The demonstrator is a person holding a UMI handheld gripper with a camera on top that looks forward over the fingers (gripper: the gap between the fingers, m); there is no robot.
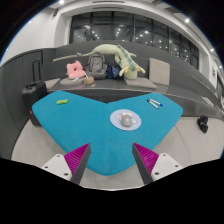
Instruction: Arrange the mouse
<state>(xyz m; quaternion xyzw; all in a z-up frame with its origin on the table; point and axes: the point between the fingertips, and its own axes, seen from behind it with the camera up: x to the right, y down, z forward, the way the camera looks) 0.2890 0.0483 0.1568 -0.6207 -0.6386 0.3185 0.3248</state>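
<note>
My tool (113,158) hangs wide open, holding nothing; the mouse (126,120) lies on the teal desk (85,125) just ahead of my fingers; nothing blocks it; a green marker (62,101) and blue pen (154,102) lie apart; plush toys (98,62) sit beyond.

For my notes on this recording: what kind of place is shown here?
Probably an office. A teal desk with a mouse stands before partition panels and large windows. Plush toys sit behind.

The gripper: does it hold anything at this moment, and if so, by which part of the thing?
Nothing is held. The gripper is open with an empty gap between its fingers; the mouse rests on the teal mat beyond them.
</note>
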